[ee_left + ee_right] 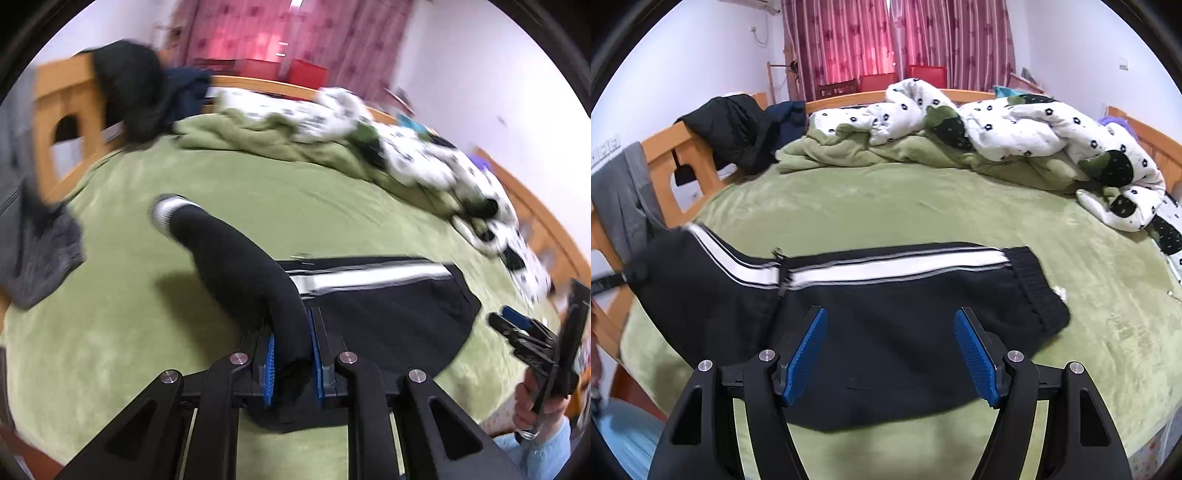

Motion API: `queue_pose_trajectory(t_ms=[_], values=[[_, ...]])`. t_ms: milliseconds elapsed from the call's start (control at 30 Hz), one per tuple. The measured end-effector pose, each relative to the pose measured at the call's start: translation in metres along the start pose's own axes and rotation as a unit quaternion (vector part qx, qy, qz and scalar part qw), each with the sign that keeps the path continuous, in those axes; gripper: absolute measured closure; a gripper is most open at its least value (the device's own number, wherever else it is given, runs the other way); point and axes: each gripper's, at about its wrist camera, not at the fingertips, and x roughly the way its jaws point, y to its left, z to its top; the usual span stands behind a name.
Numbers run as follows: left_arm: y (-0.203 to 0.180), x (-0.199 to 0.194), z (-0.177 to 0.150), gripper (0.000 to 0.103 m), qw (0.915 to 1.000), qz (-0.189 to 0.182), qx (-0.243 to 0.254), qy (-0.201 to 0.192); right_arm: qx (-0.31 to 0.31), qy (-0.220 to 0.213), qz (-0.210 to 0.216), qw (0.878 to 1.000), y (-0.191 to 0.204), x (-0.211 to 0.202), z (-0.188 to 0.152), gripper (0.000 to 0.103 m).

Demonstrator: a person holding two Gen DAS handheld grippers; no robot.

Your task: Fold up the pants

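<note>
The left gripper [291, 354] was built of matte black plastic, its two angular linkage arms pierced by triangular cut-outs and pinned with round silver screws [239, 358], and each finger carried a ridged blue pad [317, 360]. The right gripper [891, 356] was of the same make (black frame, silver pivot screws, textured blue pads [807, 356] on the inner faces of the fingers). At the left view's lower right edge the person's hand [532, 410] showed a silver ring and a fuzzy pale blue sleeve [543, 454].
</note>
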Motion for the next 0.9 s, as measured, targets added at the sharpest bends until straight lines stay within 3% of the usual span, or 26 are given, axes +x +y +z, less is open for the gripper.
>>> queue_pose_trajectory(t_ms=[133, 267, 400, 567, 633, 667, 700, 767, 833, 900], values=[[-0.054, 0.039, -0.007, 0.088, 0.9993, -0.027, -0.006, 0.027, 0.015, 0.030, -0.018, 0.999, -0.033, 0.007, -0.016, 0.033], [-0.091, 0.076, -0.036, 0.089, 0.9975, -0.053, -0.006, 0.047, 0.051, 0.036, 0.005, 0.998, -0.060, 0.002, -0.024, 0.033], [-0.102, 0.114, -0.071, 0.089, 0.9915, -0.088, -0.032, 0.090, 0.051, 0.032, -0.005, 0.998, -0.067, 0.001, -0.030, 0.033], [-0.093, 0.113, -0.083, 0.087, 0.9832, -0.122, -0.047, 0.128, 0.055, 0.050, 0.027, 0.997, -0.056, 0.013, -0.029, 0.033], [-0.084, 0.095, -0.079, 0.075, 0.9815, -0.139, -0.044, 0.125, 0.057, 0.055, 0.047, 0.996, -0.045, 0.021, -0.025, 0.033], [-0.079, 0.086, -0.077, 0.065, 0.9794, -0.155, -0.046, 0.121, 0.059, 0.057, 0.058, 0.995, -0.040, 0.024, -0.023, 0.033], [-0.072, 0.074, -0.075, 0.050, 0.9784, -0.166, -0.050, 0.113, 0.061, 0.058, 0.069, 0.994, -0.034, 0.028, -0.021, 0.033], [-0.055, 0.047, -0.072, 0.035, 0.9835, -0.156, -0.053, 0.074, 0.068, 0.069, 0.093, 0.991, -0.019, 0.040, -0.017, 0.032], [-0.036, 0.031, -0.072, 0.035, 0.9883, -0.135, -0.051, 0.049, 0.075, 0.080, 0.112, 0.988, -0.004, 0.054, -0.015, 0.032], [-0.016, 0.023, -0.074, 0.035, 0.9941, -0.084, -0.052, 0.044, 0.079, 0.091, 0.121, 0.985, 0.011, 0.070, -0.015, 0.032]])
